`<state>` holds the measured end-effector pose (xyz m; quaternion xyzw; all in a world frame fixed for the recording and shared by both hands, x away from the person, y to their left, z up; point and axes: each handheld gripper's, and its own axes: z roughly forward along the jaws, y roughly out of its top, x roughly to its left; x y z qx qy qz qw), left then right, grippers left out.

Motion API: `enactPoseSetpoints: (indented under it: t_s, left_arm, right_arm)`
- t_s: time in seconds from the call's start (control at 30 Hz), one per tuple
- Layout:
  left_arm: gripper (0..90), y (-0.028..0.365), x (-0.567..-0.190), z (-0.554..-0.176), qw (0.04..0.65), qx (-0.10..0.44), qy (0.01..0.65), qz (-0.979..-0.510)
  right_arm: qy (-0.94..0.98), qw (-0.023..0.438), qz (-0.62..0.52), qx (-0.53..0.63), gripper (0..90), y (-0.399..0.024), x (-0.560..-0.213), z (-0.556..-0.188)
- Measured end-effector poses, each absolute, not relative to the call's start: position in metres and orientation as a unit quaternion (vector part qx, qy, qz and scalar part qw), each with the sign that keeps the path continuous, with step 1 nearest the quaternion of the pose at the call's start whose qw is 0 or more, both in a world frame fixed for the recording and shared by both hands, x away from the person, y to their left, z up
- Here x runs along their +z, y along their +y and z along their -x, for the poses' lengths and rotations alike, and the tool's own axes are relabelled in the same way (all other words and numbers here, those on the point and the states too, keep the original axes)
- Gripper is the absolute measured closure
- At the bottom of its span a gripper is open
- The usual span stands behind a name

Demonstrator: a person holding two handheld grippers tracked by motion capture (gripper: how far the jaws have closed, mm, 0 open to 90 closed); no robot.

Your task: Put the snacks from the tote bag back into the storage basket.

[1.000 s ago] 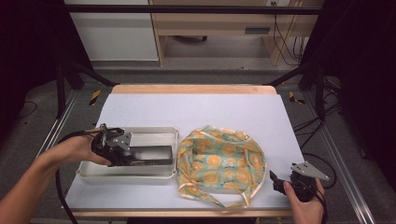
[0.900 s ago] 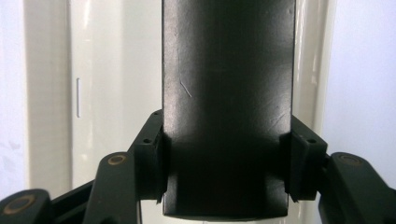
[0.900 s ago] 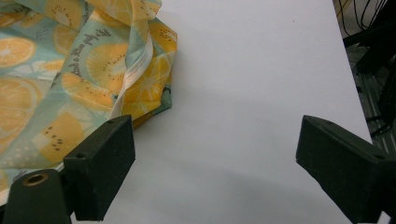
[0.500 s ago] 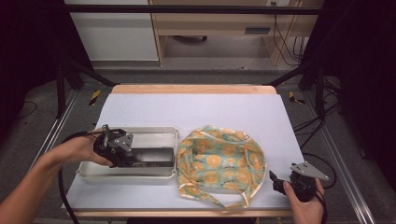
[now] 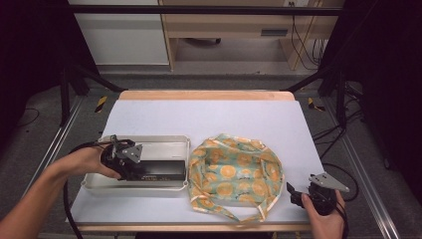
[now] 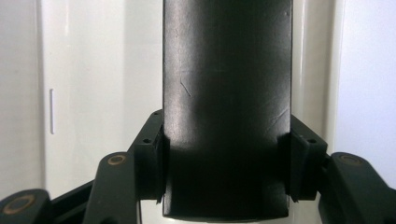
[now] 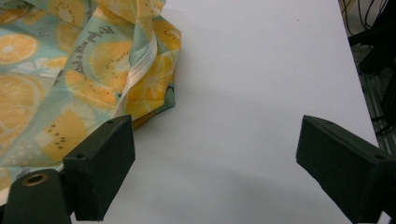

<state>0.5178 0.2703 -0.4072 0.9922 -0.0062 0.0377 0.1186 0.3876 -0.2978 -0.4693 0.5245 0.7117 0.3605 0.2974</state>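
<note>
Two tongs, left (image 6: pixel 227 158) clamping black box (image 6: pixel 227 93), right (image 7: pixel 215 163) wide, empty

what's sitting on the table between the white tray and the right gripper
The orange-print cloth bag lies between them, touching the white tray; bare table separates it from the right gripper, as the high view shows.

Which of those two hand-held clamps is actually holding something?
The left gripper, over the white tray: its jaws press both sides of the long black box. The right gripper, beside the orange-print cloth bag, has jaws spread with nothing between them.
</note>
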Motion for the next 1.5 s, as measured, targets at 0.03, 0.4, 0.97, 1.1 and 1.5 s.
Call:
enactPoseSetpoints:
  t_s: [0.03,0.4,0.97,1.1,1.5]
  left_arm:
    - [43.6,0.270,-0.408,-0.517,0.120,0.038,-0.008,-0.992]
    - [43.5,0.270,-0.414,-0.518,0.121,0.030,-0.010,-0.992]
    - [42.9,0.273,-0.420,-0.522,0.123,0.025,-0.015,-0.992]
    - [42.4,0.273,-0.421,-0.523,0.127,0.023,-0.013,-0.992]
    - [23.1,0.273,-0.414,-0.523,0.135,0.028,0.012,-0.990]
  right_arm:
    - [0.711,0.298,-0.524,0.361,12.3,-0.298,-0.469,-0.388]
    - [0.714,0.298,-0.524,0.357,12.3,-0.298,-0.470,-0.388]
    - [0.716,0.294,-0.523,0.357,12.0,-0.297,-0.470,-0.388]
    - [0.717,0.293,-0.522,0.357,11.9,-0.296,-0.470,-0.388]
    - [0.719,0.289,-0.521,0.358,11.2,-0.296,-0.470,-0.388]
